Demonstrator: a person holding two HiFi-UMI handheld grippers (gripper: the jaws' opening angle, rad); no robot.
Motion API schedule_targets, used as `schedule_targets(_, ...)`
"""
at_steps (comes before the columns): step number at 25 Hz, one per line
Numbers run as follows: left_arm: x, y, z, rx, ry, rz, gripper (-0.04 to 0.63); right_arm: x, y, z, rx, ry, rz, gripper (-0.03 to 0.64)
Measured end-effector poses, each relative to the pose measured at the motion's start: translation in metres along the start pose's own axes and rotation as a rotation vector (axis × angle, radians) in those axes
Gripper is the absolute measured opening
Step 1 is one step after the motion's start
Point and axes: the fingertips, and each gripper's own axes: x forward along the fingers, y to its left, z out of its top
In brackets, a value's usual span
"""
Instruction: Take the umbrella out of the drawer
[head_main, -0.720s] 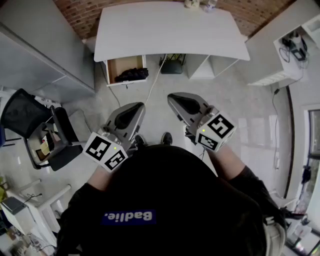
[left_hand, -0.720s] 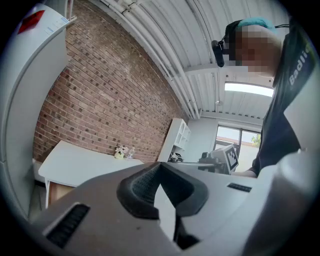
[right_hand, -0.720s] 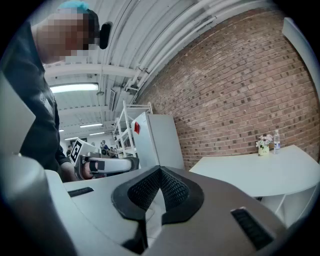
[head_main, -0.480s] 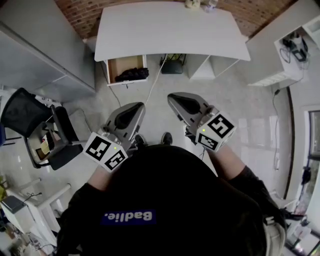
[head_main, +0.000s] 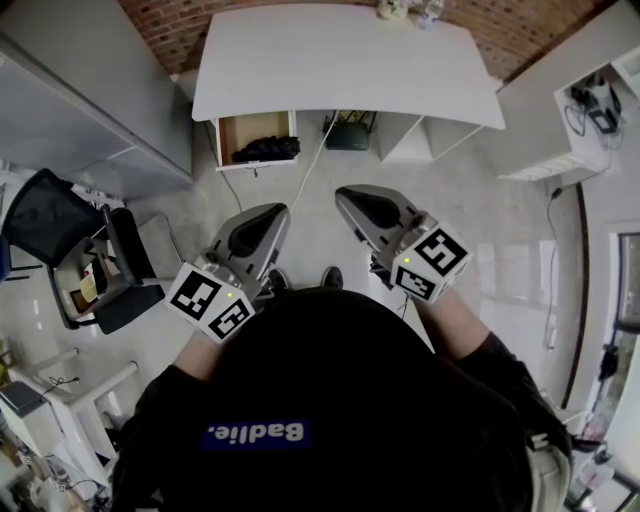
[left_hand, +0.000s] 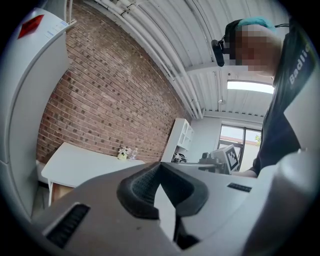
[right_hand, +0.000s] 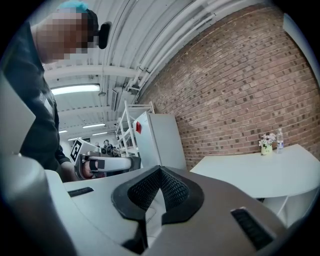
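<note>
Head view: left tongs (head_main: 272, 214) and right tongs (head_main: 348, 195) closed, empty; umbrella (head_main: 265, 149) in drawer (head_main: 232, 130) well ahead, so approach, then open

A white table (head_main: 340, 60) stands against a red brick wall (head_main: 160, 28) on a pale glossy floor (head_main: 480, 205).

Head view looks down; gripper views level, sharing the desk (head_main: 340, 60).

The view from the head has shifted a little: the big white table (head_main: 340, 60) and its open brown wooden drawer (head_main: 243, 128) sit slightly more right, the black mesh chair (head_main: 45, 212) slightly higher
</note>
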Motion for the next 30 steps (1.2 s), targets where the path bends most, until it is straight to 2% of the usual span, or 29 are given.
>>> schedule_targets(9,0.013,0.004,0.004,0.020,-0.023,0.095,-0.002,0.005,-0.024,0.002,-0.006,0.001,0.078,0.029)
schedule_targets(15,0.010,0.028,0.000,0.001,-0.051,0.183,-0.002,0.027,-0.041,-0.011,-0.003,0.047,0.132,0.029)
schedule_targets(21,0.006,0.087,0.009,-0.015,-0.078,0.209,-0.002,0.084,-0.055,-0.016,-0.051,0.099,0.128,0.031)
schedule_targets(30,-0.002,0.198,0.042,-0.029,-0.066,0.175,-0.002,0.200,-0.069,-0.018,-0.065,0.183,0.089,0.031)
